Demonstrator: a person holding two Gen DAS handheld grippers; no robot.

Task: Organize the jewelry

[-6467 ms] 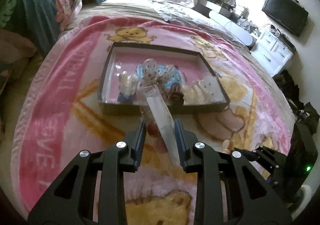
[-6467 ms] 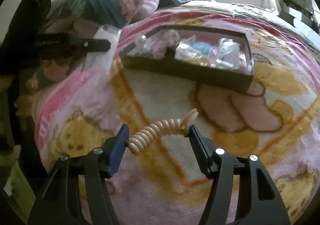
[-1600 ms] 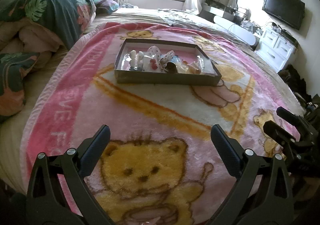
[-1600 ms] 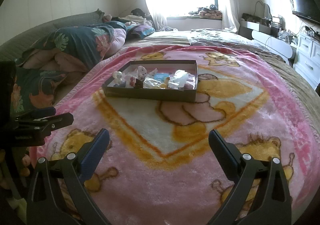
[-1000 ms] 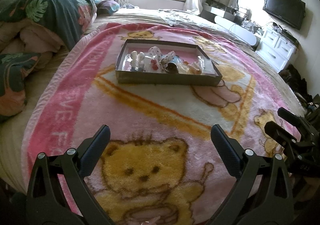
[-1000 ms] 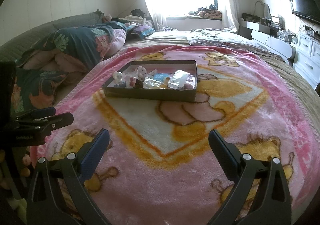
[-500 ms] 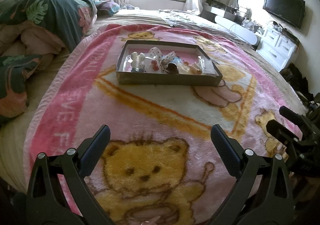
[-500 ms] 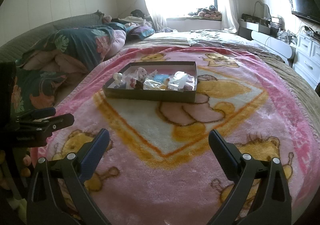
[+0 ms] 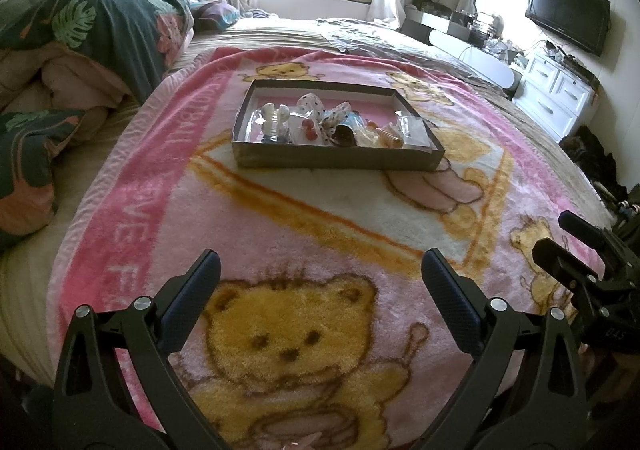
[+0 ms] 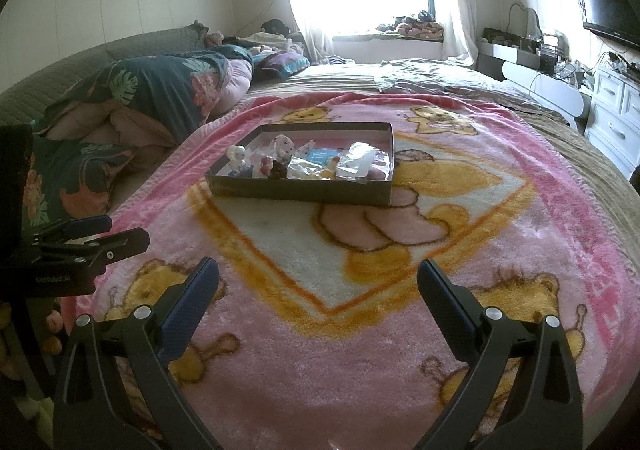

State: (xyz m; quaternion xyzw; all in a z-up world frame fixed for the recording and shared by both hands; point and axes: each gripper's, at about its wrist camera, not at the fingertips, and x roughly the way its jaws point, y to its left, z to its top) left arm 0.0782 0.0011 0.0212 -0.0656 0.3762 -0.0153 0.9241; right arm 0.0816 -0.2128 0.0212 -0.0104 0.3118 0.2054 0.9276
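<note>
Presently, a shallow dark box (image 9: 336,161) is seen on the pink bear blanket (image 9: 280,234), well ahead of both tools. Within it, mixed jewelry is found: a coiled peach band (image 9: 387,136), clear packets (image 10: 354,162), a dotted bow (image 9: 311,103). The left gripper (image 9: 320,274) and right gripper (image 10: 318,278) are spread wide, nothing held.
</note>
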